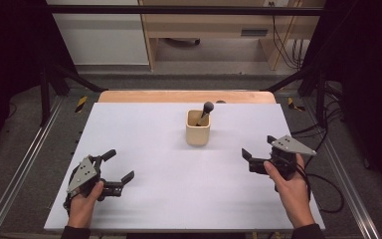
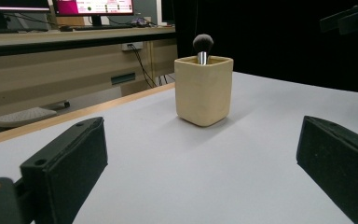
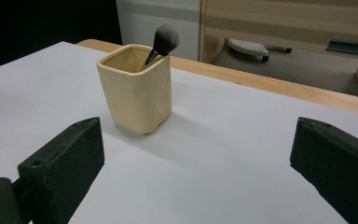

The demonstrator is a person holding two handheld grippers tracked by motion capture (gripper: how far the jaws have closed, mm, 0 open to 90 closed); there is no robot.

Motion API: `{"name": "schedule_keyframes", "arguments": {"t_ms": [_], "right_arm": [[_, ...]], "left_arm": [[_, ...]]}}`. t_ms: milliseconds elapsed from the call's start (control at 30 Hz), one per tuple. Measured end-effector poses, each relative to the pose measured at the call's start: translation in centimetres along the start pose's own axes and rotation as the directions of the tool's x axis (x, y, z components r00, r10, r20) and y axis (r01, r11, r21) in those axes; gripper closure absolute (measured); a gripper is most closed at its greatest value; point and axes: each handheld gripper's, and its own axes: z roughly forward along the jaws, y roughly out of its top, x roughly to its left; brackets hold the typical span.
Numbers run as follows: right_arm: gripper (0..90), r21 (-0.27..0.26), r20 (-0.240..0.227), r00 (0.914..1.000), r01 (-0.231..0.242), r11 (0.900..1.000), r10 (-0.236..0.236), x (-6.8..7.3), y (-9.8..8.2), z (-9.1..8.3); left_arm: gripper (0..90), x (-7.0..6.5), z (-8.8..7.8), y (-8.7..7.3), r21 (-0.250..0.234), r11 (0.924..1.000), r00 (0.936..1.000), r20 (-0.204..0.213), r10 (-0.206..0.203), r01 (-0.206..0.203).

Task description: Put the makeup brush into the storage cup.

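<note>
A lab: black frame rails [image 1: 179, 10], trailing cables [image 1: 283, 45], desk monitors [image 2: 93, 6].

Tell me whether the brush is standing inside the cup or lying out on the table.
Inside. The brush stands in the cream cup, bristle head up above the rim and leaning toward one corner, its handle down in the cup.

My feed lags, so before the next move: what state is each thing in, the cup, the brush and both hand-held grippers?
cup: upright on the white table, apart from both grippers.
brush: standing in the cup, leaning, bristle head up above the rim.
left hand-held gripper: open, holding nothing, near the table's front left.
right hand-held gripper: open, holding nothing, right of the cup.
</note>
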Motion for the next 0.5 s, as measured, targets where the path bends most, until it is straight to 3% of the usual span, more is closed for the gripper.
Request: {"name": "schedule_keyframes", "arguments": {"t_ms": [500], "right_arm": [[3.6,0.007,0.031,0.9989,-0.034,0.999,0.034,-1.3,-2.7,-1.4]], "left_arm": [[1.6,-0.1,-0.1,0.0,-0.003,1.0,1.0,-0.002,0.0,0.0]]}}
